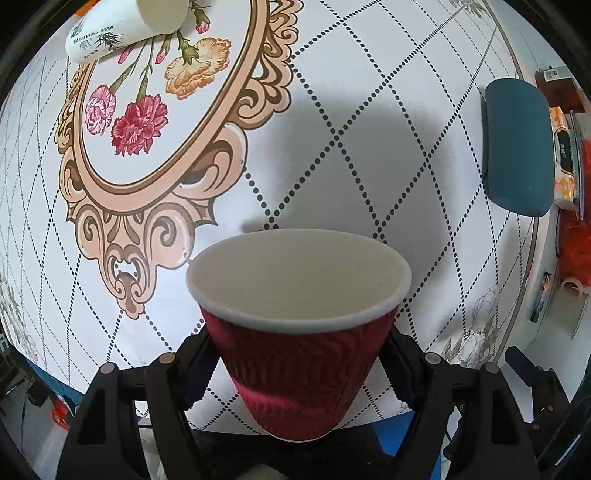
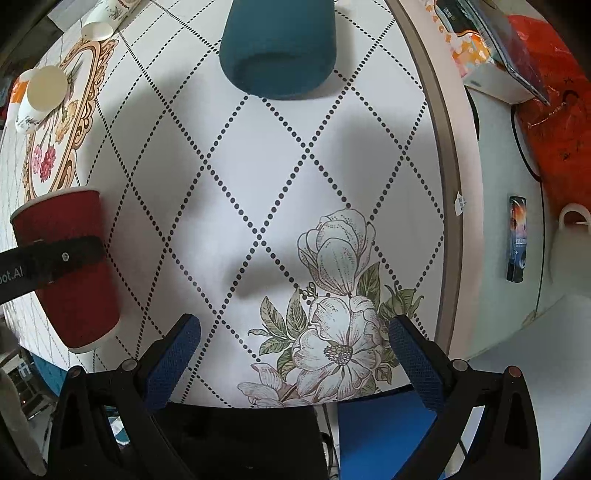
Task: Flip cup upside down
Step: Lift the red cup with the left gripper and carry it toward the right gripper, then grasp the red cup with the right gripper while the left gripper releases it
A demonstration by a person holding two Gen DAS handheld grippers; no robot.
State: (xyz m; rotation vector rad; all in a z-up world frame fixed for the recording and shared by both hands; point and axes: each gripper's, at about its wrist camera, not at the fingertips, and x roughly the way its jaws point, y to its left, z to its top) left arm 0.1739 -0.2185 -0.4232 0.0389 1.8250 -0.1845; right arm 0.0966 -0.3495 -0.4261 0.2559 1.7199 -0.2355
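Note:
A red ribbed paper cup point(image 1: 295, 376) with a white rim is held between my left gripper's fingers point(image 1: 299, 369), which are shut on its sides. It is above the patterned table, mouth facing away from the camera. In the right wrist view the same cup point(image 2: 70, 295) shows at the left, with a left finger point(image 2: 62, 256) across its side. My right gripper point(image 2: 291, 354) is open and empty above the flower print near the table's front edge.
A teal case point(image 1: 517, 147) lies on the table point(image 1: 369, 110), also in the right wrist view point(image 2: 277, 48). White paper cups point(image 1: 122, 29) lie at the far left point(image 2: 40, 96). Boxes and an orange bag point(image 2: 546, 92) sit beyond the table's right edge.

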